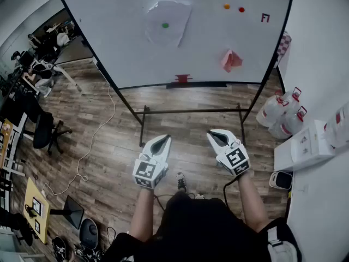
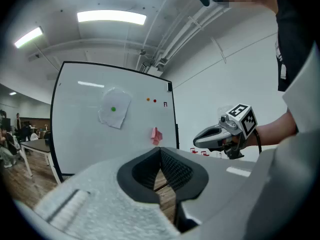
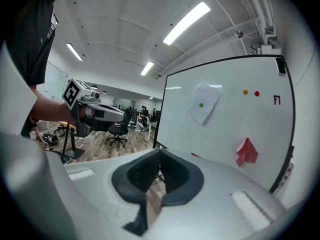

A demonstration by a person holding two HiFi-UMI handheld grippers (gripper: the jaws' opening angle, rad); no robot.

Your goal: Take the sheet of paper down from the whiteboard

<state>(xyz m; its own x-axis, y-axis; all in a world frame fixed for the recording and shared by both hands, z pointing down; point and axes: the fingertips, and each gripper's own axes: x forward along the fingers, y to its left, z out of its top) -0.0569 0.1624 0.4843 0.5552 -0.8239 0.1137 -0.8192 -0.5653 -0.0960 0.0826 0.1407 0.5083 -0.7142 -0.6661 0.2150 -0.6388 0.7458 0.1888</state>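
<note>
Sheet of paper [image 1: 168, 23] pinned to whiteboard [image 1: 114, 42] by green magnet [image 1: 165, 25], left gripper [image 1: 161, 141] and right gripper [image 1: 215, 136] both closed, empty

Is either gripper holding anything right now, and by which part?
Nothing is held. The left gripper and right gripper are both shut and empty, well short of the whiteboard, where the sheet of paper hangs under a green magnet.
</note>
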